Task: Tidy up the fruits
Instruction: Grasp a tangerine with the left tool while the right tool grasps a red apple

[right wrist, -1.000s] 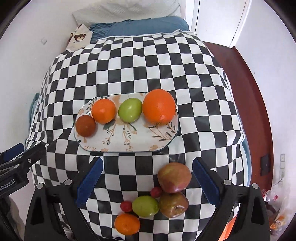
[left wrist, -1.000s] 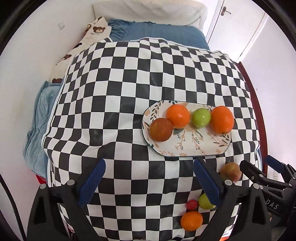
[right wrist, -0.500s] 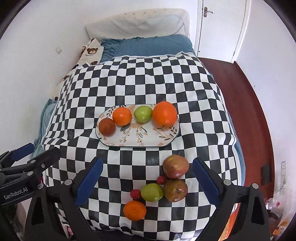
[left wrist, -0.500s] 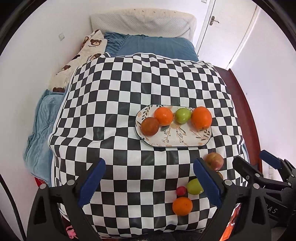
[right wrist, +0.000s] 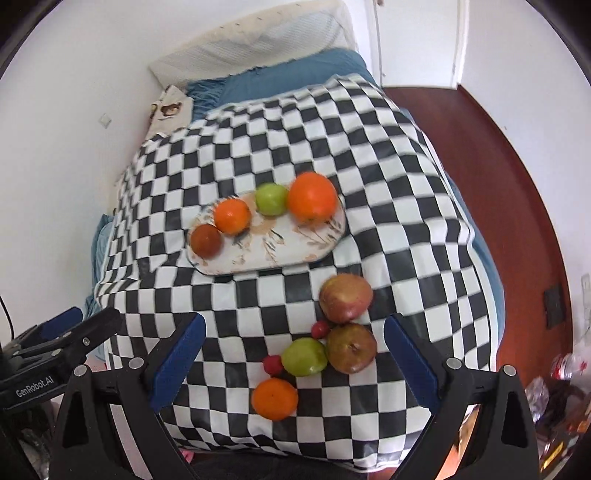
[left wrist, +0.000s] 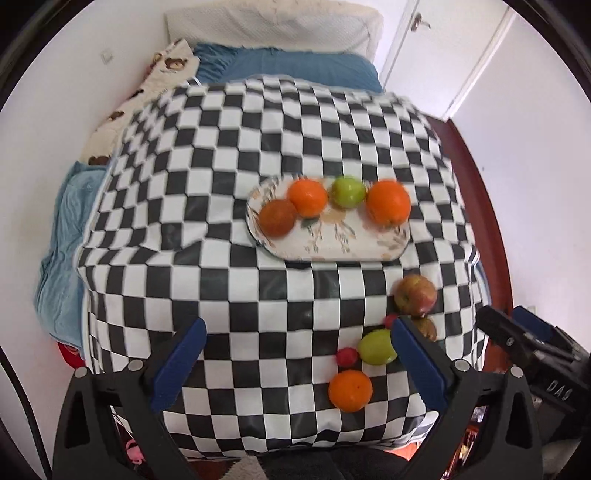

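Nearest, left gripper (left wrist: 297, 360): black frame, blue ribbed fingers (left wrist: 180, 360) spread wide, holding nothing. Right gripper (right wrist: 293, 360): same build, fingers (right wrist: 410, 360) likewise wide apart and empty; each gripper's tip shows at the other view's edge, body cut off.

Loose fruit, near edge of the checkered cloth (right wrist: 388, 155) (glossy, black and white squares, draped over a rounded surface):
- small orange (right wrist: 274, 399), round, dimpled skin, closest of all.
- green fruit (right wrist: 304, 356), smooth, just beyond it.
- two small red fruits (right wrist: 272, 363) (right wrist: 320, 328), kind too small to tell.
- brownish apple (right wrist: 351, 348), stem pit facing up, touching the green fruit; mostly hidden behind the finger in the left view.
- red-yellow apple (right wrist: 345, 297), blotchy, farthest of the cluster.

Oval plate (right wrist: 269, 254), pale with leaf print, mid-cloth, well apart from the cluster. Row along its far side, left to right: dark reddish-brown fruit (right wrist: 205, 240), orange (right wrist: 232, 216), green apple (right wrist: 272, 198), large orange (right wrist: 312, 202). All slightly blurred.

Beyond: blue bedding (left wrist: 288, 66), bear-print fabric (left wrist: 147, 92) (partly under the cloth), white quilted pillow (left wrist: 273, 24), white door (left wrist: 443, 48), reddish-brown floor (right wrist: 498, 177).
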The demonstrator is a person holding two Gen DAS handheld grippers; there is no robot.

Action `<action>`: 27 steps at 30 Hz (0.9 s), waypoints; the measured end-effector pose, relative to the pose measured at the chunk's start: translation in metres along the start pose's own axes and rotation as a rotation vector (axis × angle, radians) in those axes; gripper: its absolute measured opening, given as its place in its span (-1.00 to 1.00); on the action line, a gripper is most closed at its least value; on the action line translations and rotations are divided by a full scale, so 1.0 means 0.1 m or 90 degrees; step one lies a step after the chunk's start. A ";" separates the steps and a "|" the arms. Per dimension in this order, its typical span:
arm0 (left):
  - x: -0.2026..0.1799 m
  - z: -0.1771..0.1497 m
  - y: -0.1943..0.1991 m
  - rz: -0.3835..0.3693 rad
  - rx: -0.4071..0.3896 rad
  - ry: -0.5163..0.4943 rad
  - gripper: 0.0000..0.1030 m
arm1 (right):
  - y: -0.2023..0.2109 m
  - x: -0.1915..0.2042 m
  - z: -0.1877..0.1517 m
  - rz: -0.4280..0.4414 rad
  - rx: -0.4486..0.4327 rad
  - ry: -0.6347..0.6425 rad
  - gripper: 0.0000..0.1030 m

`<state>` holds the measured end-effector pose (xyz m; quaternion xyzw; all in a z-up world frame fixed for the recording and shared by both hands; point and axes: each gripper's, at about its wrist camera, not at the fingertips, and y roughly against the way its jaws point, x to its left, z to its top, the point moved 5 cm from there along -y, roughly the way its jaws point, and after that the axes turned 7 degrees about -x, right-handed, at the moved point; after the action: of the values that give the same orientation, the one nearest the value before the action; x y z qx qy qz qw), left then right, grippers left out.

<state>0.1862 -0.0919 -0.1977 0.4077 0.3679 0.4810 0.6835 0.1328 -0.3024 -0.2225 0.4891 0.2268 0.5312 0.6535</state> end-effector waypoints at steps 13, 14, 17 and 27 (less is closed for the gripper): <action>-0.63 -1.23 -1.47 -0.062 0.320 -0.084 0.96 | -0.89 -0.86 -0.60 -0.005 0.149 -0.116 0.93; -0.66 -1.26 -1.50 -0.068 0.320 -0.087 0.79 | -0.93 -0.86 -0.63 -0.004 0.154 -0.113 0.93; -0.72 -1.32 -1.50 -0.113 0.326 -0.060 0.18 | -1.07 -0.85 -0.70 -0.004 0.170 -0.102 0.93; -0.13 -1.09 -1.35 -0.014 0.262 -0.033 0.17 | -1.58 -0.85 -0.79 0.013 0.192 -0.138 0.39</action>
<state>0.1333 -0.1102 -0.3624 0.5469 0.4447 0.3776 0.6004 0.1148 -0.3417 -0.4140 0.6381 0.2271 0.4420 0.5882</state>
